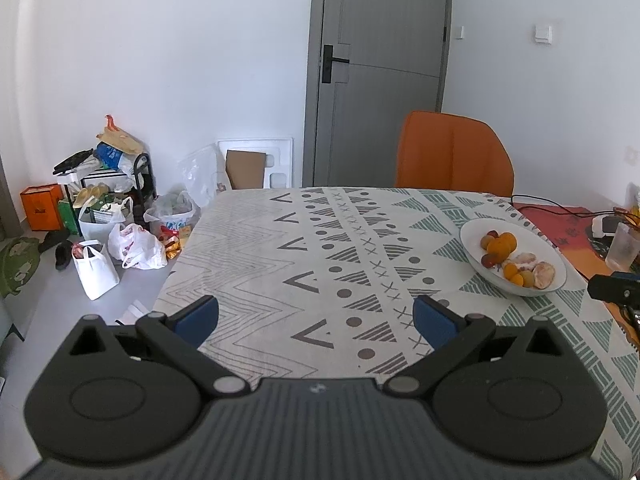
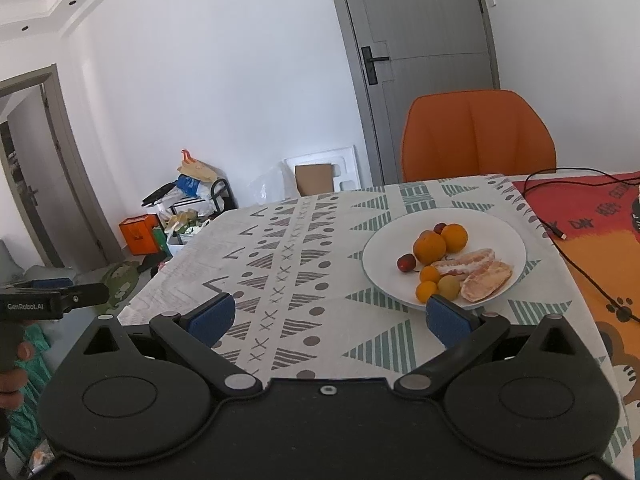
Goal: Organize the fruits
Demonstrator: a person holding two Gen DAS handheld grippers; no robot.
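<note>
The white plate [image 2: 506,236] of fruit sits on the patterned surface [image 2: 304,264], just ahead of the right gripper [image 2: 344,320], its near rim beside the right blue pad; jaws spread wide, holding nothing. The left gripper [image 1: 316,318] hovers well left of the plate [image 1: 472,240], jaws likewise released. On the plate: five orange fruits, two red ones, two peeled pomelo segments [image 2: 486,276]. An orange chair [image 2: 478,136] stands behind.
</note>
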